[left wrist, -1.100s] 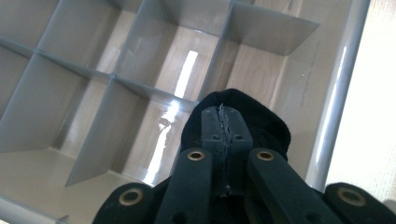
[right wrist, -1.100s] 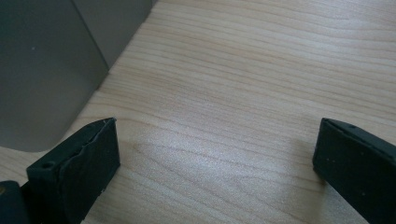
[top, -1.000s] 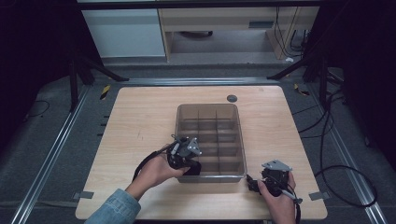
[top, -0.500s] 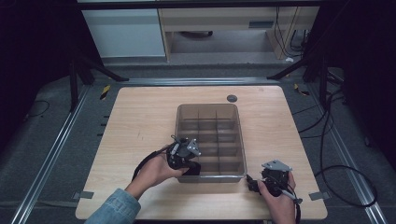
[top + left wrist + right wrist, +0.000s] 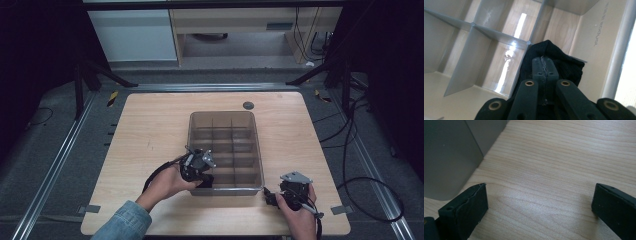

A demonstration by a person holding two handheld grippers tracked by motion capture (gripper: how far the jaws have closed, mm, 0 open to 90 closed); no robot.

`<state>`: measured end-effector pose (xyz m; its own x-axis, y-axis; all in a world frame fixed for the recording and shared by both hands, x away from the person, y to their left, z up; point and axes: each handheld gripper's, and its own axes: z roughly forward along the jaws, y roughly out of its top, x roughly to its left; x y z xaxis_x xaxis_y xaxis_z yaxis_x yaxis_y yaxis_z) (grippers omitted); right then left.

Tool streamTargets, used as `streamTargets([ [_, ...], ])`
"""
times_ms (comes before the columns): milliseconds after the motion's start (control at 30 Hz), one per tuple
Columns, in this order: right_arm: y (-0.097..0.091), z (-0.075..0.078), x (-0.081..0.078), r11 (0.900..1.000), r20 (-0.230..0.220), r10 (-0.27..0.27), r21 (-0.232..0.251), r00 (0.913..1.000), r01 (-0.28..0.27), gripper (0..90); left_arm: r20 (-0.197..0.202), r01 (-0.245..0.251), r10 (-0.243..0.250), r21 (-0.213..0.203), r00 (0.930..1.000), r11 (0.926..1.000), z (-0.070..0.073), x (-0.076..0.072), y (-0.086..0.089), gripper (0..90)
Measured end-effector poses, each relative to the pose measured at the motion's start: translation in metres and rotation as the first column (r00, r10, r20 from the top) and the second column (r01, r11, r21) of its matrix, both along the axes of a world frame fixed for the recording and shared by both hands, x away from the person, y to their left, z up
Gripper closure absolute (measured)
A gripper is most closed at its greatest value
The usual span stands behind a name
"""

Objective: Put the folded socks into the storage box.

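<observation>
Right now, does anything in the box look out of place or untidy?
Slightly. The black cloth held by the left tongs hangs over a divider of the box, not yet down inside one compartment. Nothing looks spilled or damaged.

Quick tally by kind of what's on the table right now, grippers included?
Divided bin: 1
Black cloth, pinched in the left gripper over a near compartment: 1
Grippers, the left one and the right gripper, open over bare wood: 2
Dark round disc on the table beyond the bin: 1
Total: 5
</observation>
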<state>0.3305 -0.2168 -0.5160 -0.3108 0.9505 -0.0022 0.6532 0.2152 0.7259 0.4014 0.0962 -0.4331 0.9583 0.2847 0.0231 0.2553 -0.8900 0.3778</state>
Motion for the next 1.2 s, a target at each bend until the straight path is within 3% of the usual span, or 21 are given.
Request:
streamTargets([
  [200,0.0,0.0,0.0,1.0,0.0,0.0,0.0,1.0,0.0,0.8,-0.002,0.001,-0.001,0.024,1.0,0.9997,-0.002,0.0,-0.004,90.0],
  [567,0.0,0.0,0.0,1.0,0.004,0.006,-0.003,1.0,-0.006,0.8,0.0,0.004,-0.004,0.033,1.0,0.9995,-0.005,0.0,-0.006,90.0],
  [700,0.0,0.0,0.0,1.0,0.003,0.008,-0.001,1.0,-0.008,0.8,-0.005,-0.003,0.003,0.007,1.0,1.0,-0.002,0.0,-0.003,89.9],
  [733,0.001,0.0,0.0,1.0,0.003,0.008,0.001,1.0,-0.008,0.8,-0.008,-0.011,0.011,-0.026,0.9999,0.9996,0.0,0.0,0.001,89.7],
  [800,0.0,0.0,0.0,1.0,0.003,0.009,-0.001,1.0,-0.009,0.8,-0.01,-0.016,0.016,-0.036,0.9998,0.9992,0.002,0.0,0.002,89.6],
  [833,0.0,0.0,0.0,1.0,0.003,0.008,-0.001,1.0,-0.008,0.8,-0.002,-0.024,0.024,-0.065,0.9997,0.9976,0.008,-0.001,0.006,89.5],
  [900,0.001,0.0,0.0,1.0,0.002,0.008,0.001,1.0,-0.008,0.8,0.003,-0.029,0.029,-0.086,0.9996,0.9959,0.015,-0.002,0.011,89.7],
  [1000,0.001,0.0,0.0,1.0,0.001,0.006,0.001,1.0,-0.006,0.8,0.019,-0.029,0.031,-0.1,0.9994,0.9946,0.026,-0.006,0.018,89.7],
  [1133,0.001,0.0,0.0,1.0,0.001,0.006,0.003,1.0,-0.006,0.8,0.029,-0.031,0.034,-0.094,0.999,0.9951,0.029,-0.008,0.022,89.7],
  [1200,0.001,0.0,0.0,1.0,0.003,0.007,0.001,1.0,-0.007,0.8,0.017,-0.032,0.034,-0.112,0.9993,0.9931,0.028,-0.007,0.021,89.7],
])
